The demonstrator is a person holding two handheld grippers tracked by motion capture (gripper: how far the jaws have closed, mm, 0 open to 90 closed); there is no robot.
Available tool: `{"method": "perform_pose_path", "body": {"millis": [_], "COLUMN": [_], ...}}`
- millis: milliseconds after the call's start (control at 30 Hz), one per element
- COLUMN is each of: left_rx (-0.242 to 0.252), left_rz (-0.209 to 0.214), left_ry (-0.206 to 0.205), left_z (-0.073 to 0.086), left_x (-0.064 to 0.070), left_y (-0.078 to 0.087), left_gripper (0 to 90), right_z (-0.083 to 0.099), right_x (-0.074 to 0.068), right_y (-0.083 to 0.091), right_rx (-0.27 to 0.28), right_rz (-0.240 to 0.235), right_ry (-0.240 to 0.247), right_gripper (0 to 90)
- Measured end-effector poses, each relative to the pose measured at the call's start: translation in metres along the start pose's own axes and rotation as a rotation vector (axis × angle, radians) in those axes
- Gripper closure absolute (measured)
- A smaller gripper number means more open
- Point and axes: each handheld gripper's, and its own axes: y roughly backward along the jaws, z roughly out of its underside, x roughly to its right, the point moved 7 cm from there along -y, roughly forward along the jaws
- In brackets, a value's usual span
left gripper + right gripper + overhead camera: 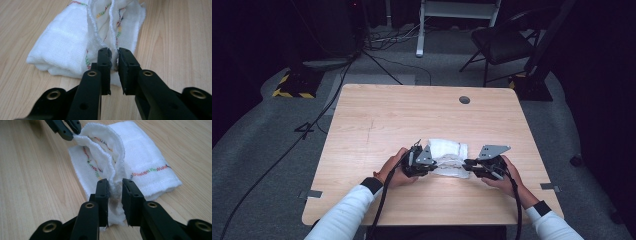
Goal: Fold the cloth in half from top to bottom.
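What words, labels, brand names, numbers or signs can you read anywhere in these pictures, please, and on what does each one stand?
There is no readable text.
White cloth: coloured zigzag stitching, no letters.
Left gripper and right gripper: plain black jaws pinching the cloth's edges, with no markings.
Wooden table: bare grain, no label.
Yellow-and-black striped base on the floor: a warning pattern without words.

The left gripper (114,56) reaches along the pale wooden table (175,37), its two black jaws close together with a thin raised edge of a white cloth (65,47) caught in the narrow gap between their tips. The rest of the folded cloth lies ahead of the jaws and off to their left, with multicoloured zigzag stitching (103,12) along its hems.
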Motion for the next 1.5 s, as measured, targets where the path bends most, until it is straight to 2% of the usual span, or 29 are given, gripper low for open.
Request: {"method": "perform_pose_path", "body": {"millis": [100,233,300,367,433,567,633,733,833,867,933,1000,1100,1167,1267,1333,1500], "left_rx": [-0.008,-0.012,-0.013,-0.021,-0.027,-0.001,0.015,0.029,0.037,0.021,-0.005,-0.018,-0.060,-0.084,-0.090,-0.092,-0.092], "left_rz": [-0.002,0.002,0.028,0.043,0.039,0.019,-0.018,-0.083,-0.086,-0.108,-0.111,-0.117,-0.098,-0.086,-0.079,-0.072,-0.068], "left_ry": [-0.002,0.000,0.006,-0.008,-0.015,0.000,0.016,0.082,0.138,0.147,0.156,0.170,0.149,0.137,0.117,0.122,0.122], "left_z": [0.002,0.005,0.007,0.010,0.012,0.012,0.010,0.003,-0.004,-0.005,-0.007,-0.007,-0.006,-0.005,-0.002,0.000,0.006], "left_x": [0.002,0.003,0.005,0.009,0.011,0.009,0.003,-0.013,-0.026,-0.033,-0.041,-0.046,-0.045,-0.041,-0.036,-0.033,-0.025], "left_y": [0.002,0.004,0.006,0.008,0.012,0.020,0.023,0.023,0.015,0.009,-0.003,-0.014,-0.026,-0.030,-0.028,-0.027,-0.026], "left_gripper": [84.9,86.1,84.9,84.4,82.2,77.5,70.4,54.4,46.4,42.8,38.9,34.7,32.9,32.8,32.5,32.3,32.4], "right_z": [0.001,0.004,0.005,0.005,0.003,-0.004,-0.006,-0.010,-0.014,-0.015,-0.016,-0.014,-0.009,-0.004,-0.001,0.000,0.007], "right_x": [-0.003,-0.006,-0.008,-0.009,-0.010,-0.005,-0.002,0.002,0.008,0.010,0.014,0.015,0.013,0.011,0.008,0.007,0.003], "right_y": [0.003,0.004,0.003,0.002,0.004,0.011,0.011,0.008,0.001,-0.002,-0.011,-0.018,-0.025,-0.027,-0.026,-0.024,-0.023], "right_rx": [0.005,0.003,-0.005,-0.008,-0.005,0.036,0.044,0.043,0.034,0.030,0.006,-0.013,-0.045,-0.067,-0.069,-0.074,-0.081], "right_rz": [0.003,0.002,-0.004,-0.004,0.001,0.029,0.042,0.075,0.088,0.087,0.106,0.094,0.077,0.064,0.056,0.046,0.061], "right_ry": [0.004,0.022,0.028,0.035,0.046,0.026,0.022,0.016,-0.009,-0.015,-0.020,-0.039,-0.047,-0.030,-0.022,-0.027,-0.012], "right_gripper": [77.6,85.6,86.1,86.1,83.5,77.2,73.1,66.1,60.7,58.4,54.0,51.0,48.0,48.5,45.8,43.6,41.4]}}
